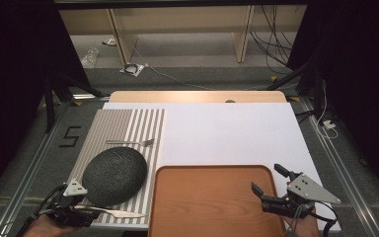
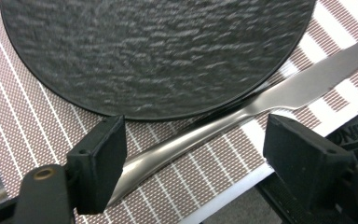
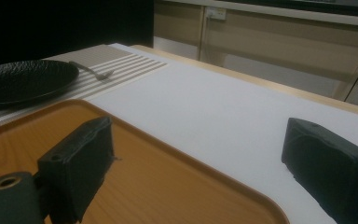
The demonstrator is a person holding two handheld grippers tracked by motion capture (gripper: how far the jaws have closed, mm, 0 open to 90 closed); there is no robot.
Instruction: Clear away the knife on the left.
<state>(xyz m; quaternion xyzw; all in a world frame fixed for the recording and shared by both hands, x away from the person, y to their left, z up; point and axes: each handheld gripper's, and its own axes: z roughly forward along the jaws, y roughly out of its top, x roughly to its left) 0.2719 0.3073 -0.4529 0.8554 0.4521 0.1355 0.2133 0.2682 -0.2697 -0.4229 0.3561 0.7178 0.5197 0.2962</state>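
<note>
Between the parted jaws of the left hand-held gripper (image 2: 193,161) lies the knife (image 2: 223,119), flat on the striped placemat (image 2: 28,126), its handle end beside the left jaw and its blade running out past the right jaw. Neither jaw appears to touch it. Just ahead of this hand-held gripper sits the black plate (image 2: 154,51), whose rim slightly overhangs the knife near its neck.

For a sound grasp, the jaws should come down astride the handle, well back from the plate rim, and close squarely across the handle's width so the thin metal does not roll or slip. Lifting should begin with a short pull away from the plate.

Farther off, the right hand-held gripper (image 1: 271,178) hovers with jaws wide apart over the wooden tray (image 1: 212,202), holding nothing. Beyond the plate a fork (image 1: 131,142) rests on the placemat, on the white surface (image 1: 232,133).
</note>
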